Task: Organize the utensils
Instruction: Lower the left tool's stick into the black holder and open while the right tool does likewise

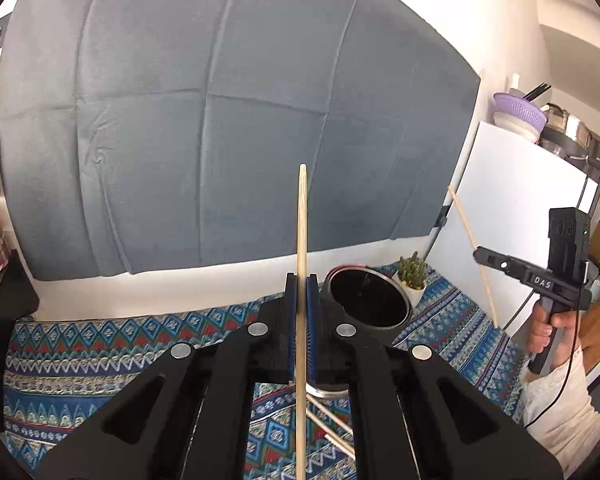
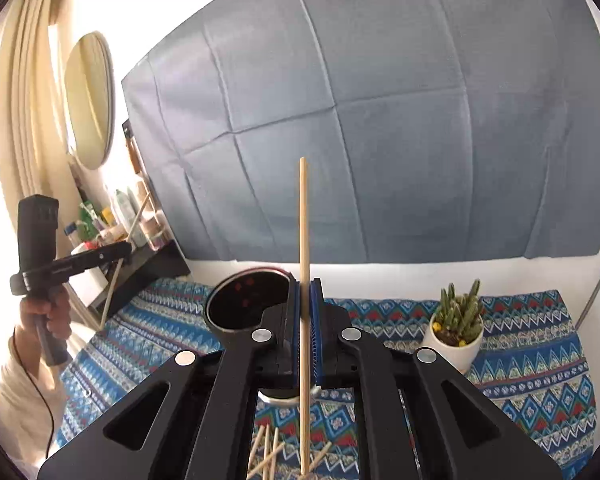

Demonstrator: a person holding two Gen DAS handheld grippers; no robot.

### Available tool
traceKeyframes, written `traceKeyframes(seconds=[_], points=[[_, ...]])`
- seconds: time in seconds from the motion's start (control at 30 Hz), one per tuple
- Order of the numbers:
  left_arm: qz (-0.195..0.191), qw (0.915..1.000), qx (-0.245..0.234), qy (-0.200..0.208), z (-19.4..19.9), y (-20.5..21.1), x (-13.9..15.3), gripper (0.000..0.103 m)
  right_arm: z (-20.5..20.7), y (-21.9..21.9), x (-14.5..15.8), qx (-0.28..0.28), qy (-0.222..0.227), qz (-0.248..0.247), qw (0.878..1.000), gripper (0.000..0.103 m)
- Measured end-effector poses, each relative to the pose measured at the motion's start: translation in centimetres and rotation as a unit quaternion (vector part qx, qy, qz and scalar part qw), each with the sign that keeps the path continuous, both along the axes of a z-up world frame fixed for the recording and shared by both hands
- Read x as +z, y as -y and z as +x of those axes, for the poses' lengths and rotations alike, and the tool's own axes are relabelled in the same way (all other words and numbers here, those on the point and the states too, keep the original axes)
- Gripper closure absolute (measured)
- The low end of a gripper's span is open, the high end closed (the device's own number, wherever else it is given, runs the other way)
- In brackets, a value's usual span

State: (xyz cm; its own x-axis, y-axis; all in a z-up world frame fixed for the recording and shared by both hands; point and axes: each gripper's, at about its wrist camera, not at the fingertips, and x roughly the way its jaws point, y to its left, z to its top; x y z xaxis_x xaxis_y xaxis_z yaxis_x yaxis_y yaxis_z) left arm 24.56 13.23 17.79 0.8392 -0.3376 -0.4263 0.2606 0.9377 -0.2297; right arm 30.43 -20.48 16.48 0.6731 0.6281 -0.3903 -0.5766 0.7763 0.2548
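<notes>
My left gripper point(image 1: 301, 280) is shut on a pale wooden chopstick point(image 1: 302, 220) that stands upright between its blue pads. The chopstick is raised above the table, just left of a black cylindrical holder point(image 1: 356, 268). My right gripper point(image 2: 305, 284) is shut on a second upright chopstick point(image 2: 303, 220), with the holder point(image 2: 236, 276) just left of its tips. Each view shows the other gripper off to the side, held in a hand: the right gripper point(image 1: 478, 254) and the left gripper point(image 2: 128, 246). Several loose chopsticks point(image 2: 268, 452) lie on the cloth below.
A blue patterned cloth point(image 2: 532, 360) covers the table. A small cactus in a white pot point(image 2: 456, 328) stands right of the holder. A grey backdrop hangs behind. A dark shelf with bottles point(image 2: 120, 216) is at the left and a white fridge point(image 1: 512, 208) at the right.
</notes>
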Motion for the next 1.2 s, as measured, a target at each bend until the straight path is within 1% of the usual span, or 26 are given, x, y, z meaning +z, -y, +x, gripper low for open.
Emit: traceKeyframes(seconds=[0.13, 0.2, 0.33, 0.43, 0.53, 0.63, 0.7, 0.8, 0.87, 1.03, 1.1, 1.13, 1.2], points=[[-0.018, 0.9992, -0.015, 0.031, 1.1, 1.4, 0.0, 0.098, 1.0, -1.8, 0.7, 0.014, 0.012, 0.026, 0.999, 0.098], [-0.024, 0.9975, -0.027, 0.06, 1.4, 2.1, 0.1, 0.098, 1.5, -2.7, 0.9, 0.022, 0.016, 0.037, 0.999, 0.098], [-0.052, 0.9948, -0.038, 0.079, 3.2, 2.8, 0.2, 0.098, 2.1, -4.3, 1.1, 0.028, 0.032, 0.055, 0.998, 0.098], [-0.066, 0.991, -0.048, 0.106, 3.9, 3.6, 0.4, 0.098, 2.7, -5.3, 1.0, 0.03, 0.039, 0.077, 0.996, 0.098], [-0.088, 0.9866, -0.057, 0.125, 4.8, 4.2, 0.6, 0.098, 3.5, -6.4, 1.0, 0.031, 0.055, 0.085, 0.994, 0.098], [-0.099, 0.9822, -0.064, 0.147, 5.7, 4.8, 0.3, 0.098, 4.3, -7.2, 0.5, 0.033, 0.069, 0.097, 0.992, 0.098], [-0.103, 0.9796, -0.064, 0.16, 6.2, 5.2, -0.1, 0.098, 4.8, -7.8, 0.1, 0.032, 0.079, 0.105, 0.991, 0.098], [-0.12, 0.9738, -0.067, 0.181, 6.9, 5.6, -0.8, 0.098, 5.2, -8.1, -0.9, 0.024, 0.095, 0.122, 0.988, 0.098], [-0.116, 0.9715, -0.059, 0.198, 7.1, 6.0, -1.5, 0.098, 5.5, -8.2, -1.6, 0.016, 0.103, 0.131, 0.986, 0.098], [-0.134, 0.9627, -0.068, 0.225, 7.3, 6.5, -3.3, 0.098, 6.5, -8.8, -3.1, 0.006, 0.094, 0.128, 0.987, 0.098], [-0.128, 0.9601, -0.065, 0.24, 6.9, 6.7, -4.1, 0.098, 6.7, -8.9, -3.7, 0.008, 0.088, 0.125, 0.988, 0.098], [-0.126, 0.9597, -0.068, 0.242, 6.8, 6.7, -4.6, 0.098, 6.7, -9.0, -4.0, 0.01, 0.086, 0.123, 0.989, 0.098], [-0.121, 0.9629, -0.072, 0.23, 7.0, 6.7, -5.4, 0.098, 6.7, -9.2, -4.5, 0.008, 0.084, 0.111, 0.99, 0.098]])
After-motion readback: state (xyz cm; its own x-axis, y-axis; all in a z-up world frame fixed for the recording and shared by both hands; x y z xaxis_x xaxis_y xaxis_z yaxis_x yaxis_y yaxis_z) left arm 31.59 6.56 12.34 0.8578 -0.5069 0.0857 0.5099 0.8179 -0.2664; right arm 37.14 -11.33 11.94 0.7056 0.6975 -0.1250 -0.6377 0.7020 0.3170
